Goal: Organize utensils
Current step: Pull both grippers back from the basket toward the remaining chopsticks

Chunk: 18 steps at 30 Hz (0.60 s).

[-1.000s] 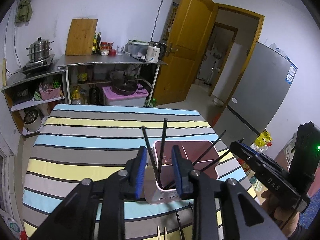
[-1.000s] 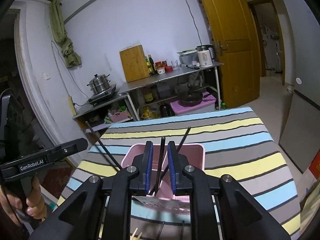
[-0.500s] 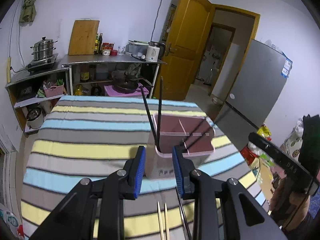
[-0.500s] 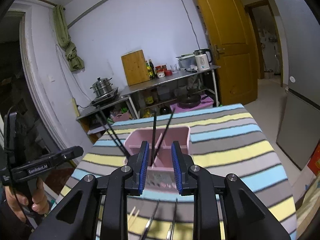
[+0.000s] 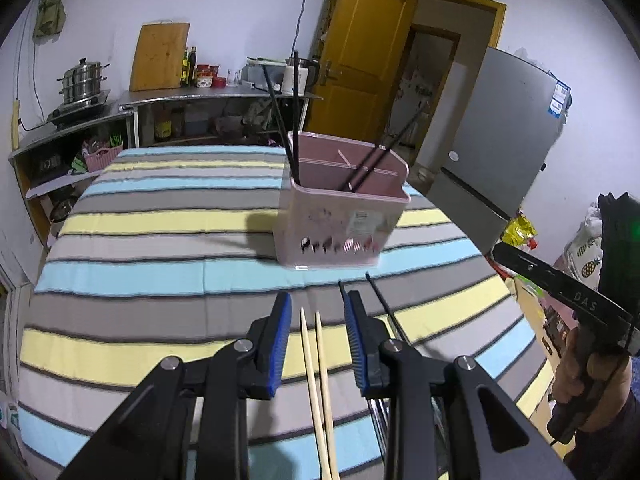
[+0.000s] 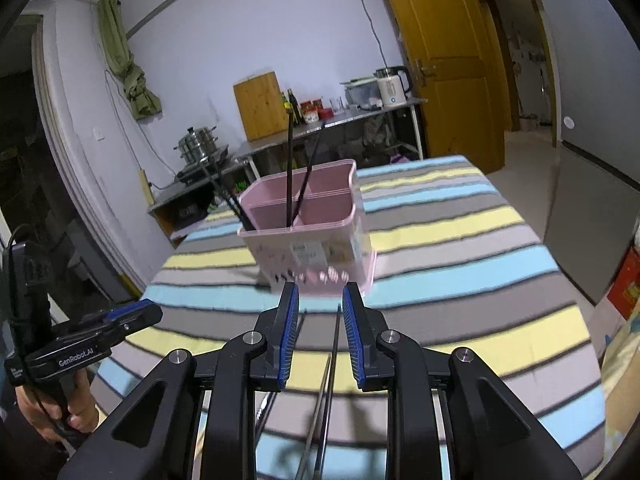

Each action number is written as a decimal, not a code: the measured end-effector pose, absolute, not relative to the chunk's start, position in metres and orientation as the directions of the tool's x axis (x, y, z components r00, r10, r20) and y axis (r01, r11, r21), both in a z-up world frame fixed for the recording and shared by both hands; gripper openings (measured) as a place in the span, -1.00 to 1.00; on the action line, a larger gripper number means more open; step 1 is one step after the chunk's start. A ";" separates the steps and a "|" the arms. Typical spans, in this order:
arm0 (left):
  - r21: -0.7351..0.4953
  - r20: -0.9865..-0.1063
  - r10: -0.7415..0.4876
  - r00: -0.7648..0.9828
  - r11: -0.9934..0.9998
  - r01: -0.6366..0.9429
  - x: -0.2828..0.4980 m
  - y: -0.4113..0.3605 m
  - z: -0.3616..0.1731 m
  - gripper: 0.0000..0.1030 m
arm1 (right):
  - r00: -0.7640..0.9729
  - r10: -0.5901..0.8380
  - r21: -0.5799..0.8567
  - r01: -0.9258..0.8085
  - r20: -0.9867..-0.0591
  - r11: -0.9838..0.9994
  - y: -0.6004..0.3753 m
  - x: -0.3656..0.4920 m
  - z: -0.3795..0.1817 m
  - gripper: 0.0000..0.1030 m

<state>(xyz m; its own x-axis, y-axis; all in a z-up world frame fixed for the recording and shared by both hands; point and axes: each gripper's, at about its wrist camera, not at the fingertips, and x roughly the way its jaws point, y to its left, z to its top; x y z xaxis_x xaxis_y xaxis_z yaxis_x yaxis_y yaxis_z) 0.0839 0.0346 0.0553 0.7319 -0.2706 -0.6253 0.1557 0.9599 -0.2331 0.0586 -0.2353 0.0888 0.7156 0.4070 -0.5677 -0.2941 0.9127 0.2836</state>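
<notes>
Wooden chopsticks flat, lengthwise toward pink holder

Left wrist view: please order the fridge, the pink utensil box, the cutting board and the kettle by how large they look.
1. fridge
2. pink utensil box
3. cutting board
4. kettle
The box is nearest the camera, so it looks bigger than it is.

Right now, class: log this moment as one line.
left hand-held gripper: open over pale wooden chopsticks | right hand-held gripper: open over black chopstick | pink plastic caddy: four black chopsticks
</notes>
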 end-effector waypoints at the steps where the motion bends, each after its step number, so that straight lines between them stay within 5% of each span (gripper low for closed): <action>1: -0.233 -0.630 -0.268 0.729 0.961 0.152 0.082 0.034 0.052 -0.44 | 0.712 0.405 0.284 -0.292 -0.574 0.913 -0.235 0.057 0.086 -0.54; 18: -0.268 -0.674 -0.290 0.680 0.953 0.141 0.066 0.023 0.015 -0.44 | 0.632 0.394 0.275 -0.283 -0.667 0.919 -0.226 0.058 0.037 -0.64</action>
<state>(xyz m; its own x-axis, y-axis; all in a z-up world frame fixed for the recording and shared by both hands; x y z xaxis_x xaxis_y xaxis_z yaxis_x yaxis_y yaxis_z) 0.0664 0.0229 0.0154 0.6798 -0.2902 -0.6735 0.1411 0.9530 -0.2682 0.0580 -0.2258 0.0369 0.6323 0.3943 -0.6669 -0.2831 0.9189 0.2749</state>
